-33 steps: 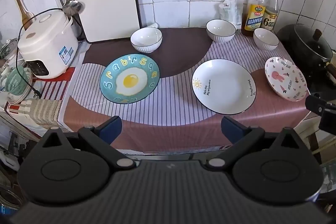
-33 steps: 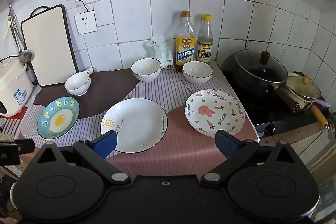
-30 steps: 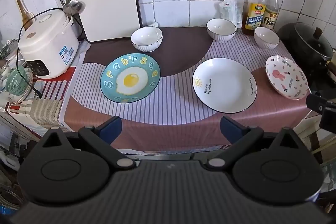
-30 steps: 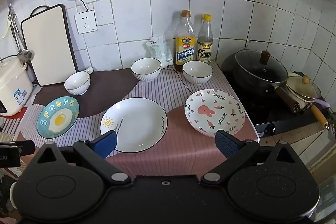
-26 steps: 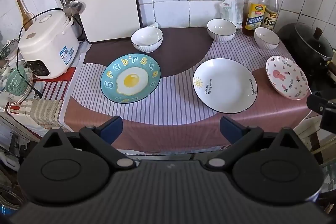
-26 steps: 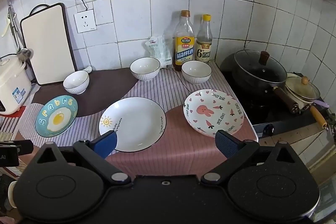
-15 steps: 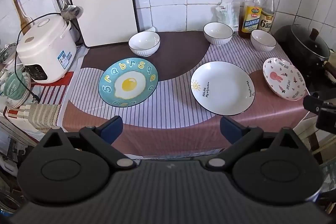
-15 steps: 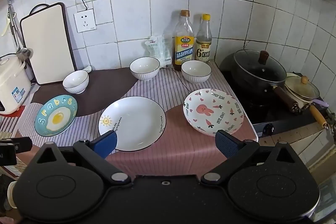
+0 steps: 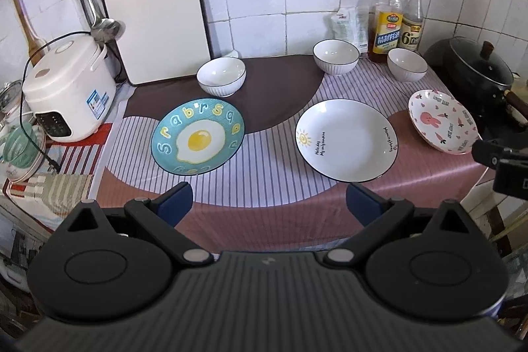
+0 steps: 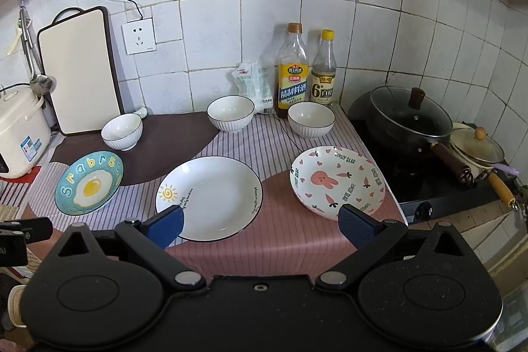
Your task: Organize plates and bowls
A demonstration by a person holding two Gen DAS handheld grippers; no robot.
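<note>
Both grippers sit off the counter's front edge, holding nothing. Left gripper (image 9: pixel 267 202): jaws spread wide, nothing between the blue pads, aimed at the stretch of cloth between the egg plate (image 9: pixel 198 137) and the white sun plate (image 9: pixel 346 140). Right gripper (image 10: pixel 260 225): also released, jaws wide apart, its left pad overlapping the near rim of the white sun plate in view, its right pad just under the near rim of the bunny plate (image 10: pixel 338 181); contact can't be judged from this angle. Three plates lie flat in a row along the front of the striped tablecloth (image 9: pixel 270 183), all apart from each other: teal egg plate on the left, white sun plate in the middle, pink bunny plate on the right near the stove edge. Three white ribbed bowls stand upright behind them, not stacked: left bowl (image 9: pixel 221 80) just in front of the cutting board (image 9: pixel 155 12) and behind the egg plate, middle bowl (image 9: pixel 336 56) near the wall, right bowl (image 9: pixel 407 65) just in front of the two bottles (image 9: pixel 397 22). Nothing nested so far. Rice cooker (image 9: pixel 66 88) sits at the far left, a lidded black wok (image 10: pixel 411 116) on the stove to the right. The left gripper's body shows at the left edge of the right wrist view, and the right gripper's at the right edge of the left wrist view.
</note>
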